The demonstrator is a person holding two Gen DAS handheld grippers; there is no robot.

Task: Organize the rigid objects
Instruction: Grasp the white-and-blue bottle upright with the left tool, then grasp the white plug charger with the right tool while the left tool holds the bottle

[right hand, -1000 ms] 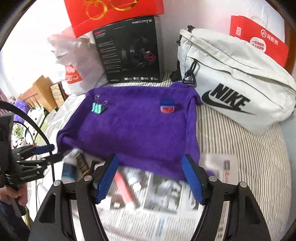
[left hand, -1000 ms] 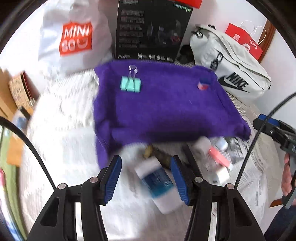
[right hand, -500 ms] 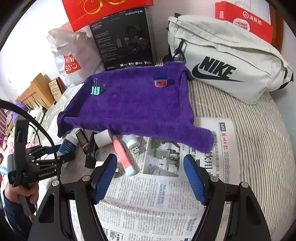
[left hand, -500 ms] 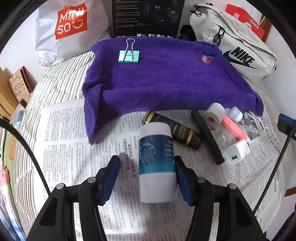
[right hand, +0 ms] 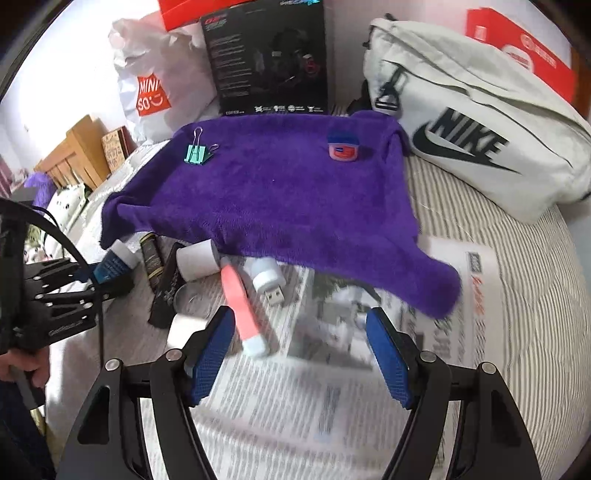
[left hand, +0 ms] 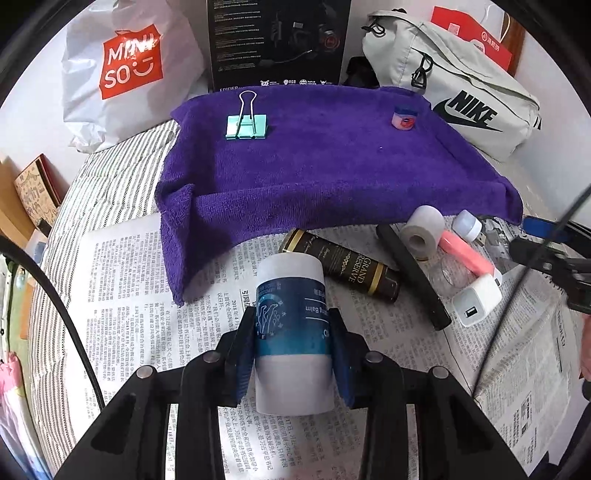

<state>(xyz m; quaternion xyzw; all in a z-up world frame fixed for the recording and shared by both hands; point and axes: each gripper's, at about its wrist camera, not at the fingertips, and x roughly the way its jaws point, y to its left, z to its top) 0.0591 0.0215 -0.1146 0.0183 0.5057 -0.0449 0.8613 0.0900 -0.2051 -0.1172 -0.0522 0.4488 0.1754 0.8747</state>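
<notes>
My left gripper (left hand: 291, 328) is shut on a white and blue balm bottle (left hand: 291, 317) lying on the newspaper (left hand: 133, 280). A purple towel (left hand: 325, 166) holds a teal binder clip (left hand: 246, 125) and a small pink jar (left hand: 403, 118). Beyond the bottle lie a dark tube (left hand: 343, 266), a black bar (left hand: 413, 277), a tape roll (left hand: 421, 229), a pink stick (left hand: 465, 251), a white charger (left hand: 474, 299) and a small white USB light (left hand: 467, 225). My right gripper (right hand: 301, 354) is open and empty, just in front of the pink stick (right hand: 240, 299) and the USB light (right hand: 267, 277).
A Miniso bag (left hand: 129, 66), a black headset box (left hand: 277, 40), a white Nike bag (left hand: 454, 85) and a red bag (left hand: 472, 33) line the back. Cardboard boxes (left hand: 33, 192) stand off the bed's left edge. The left gripper shows at left in the right wrist view (right hand: 99, 277).
My left gripper moved forward and closed on the balm bottle. My right gripper moved down and forward toward the pink stick, staying open.
</notes>
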